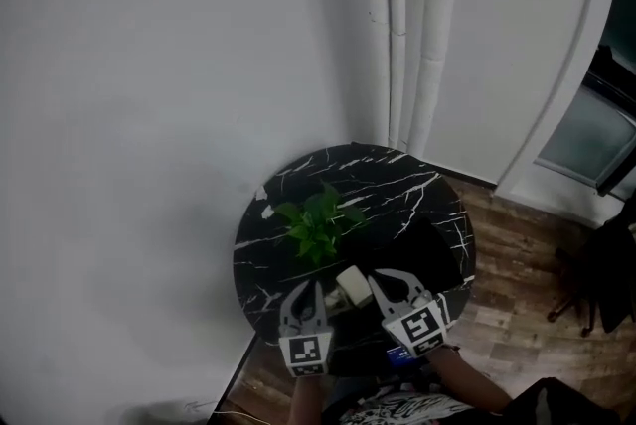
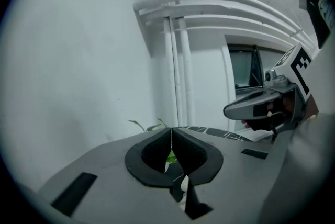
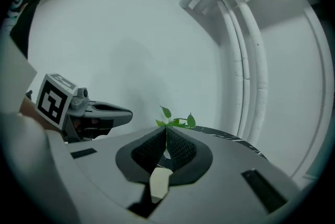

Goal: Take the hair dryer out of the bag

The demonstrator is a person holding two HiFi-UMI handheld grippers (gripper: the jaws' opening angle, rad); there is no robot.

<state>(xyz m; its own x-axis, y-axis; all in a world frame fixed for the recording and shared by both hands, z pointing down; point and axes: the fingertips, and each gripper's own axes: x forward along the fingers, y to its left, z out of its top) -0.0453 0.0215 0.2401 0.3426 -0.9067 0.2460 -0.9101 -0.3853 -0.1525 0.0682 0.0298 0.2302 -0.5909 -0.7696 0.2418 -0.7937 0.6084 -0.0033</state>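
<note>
Marble table (image 1: 397, 177), one plant (image 1: 320, 219), two hand-held grippers (image 1: 310, 292) (image 1: 386, 282)

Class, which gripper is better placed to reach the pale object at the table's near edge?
Right, probably: the right gripper, jaws shut, has the pale object broadly in view just beneath its tips; the left gripper, also shut, sees only a sliver.
</note>
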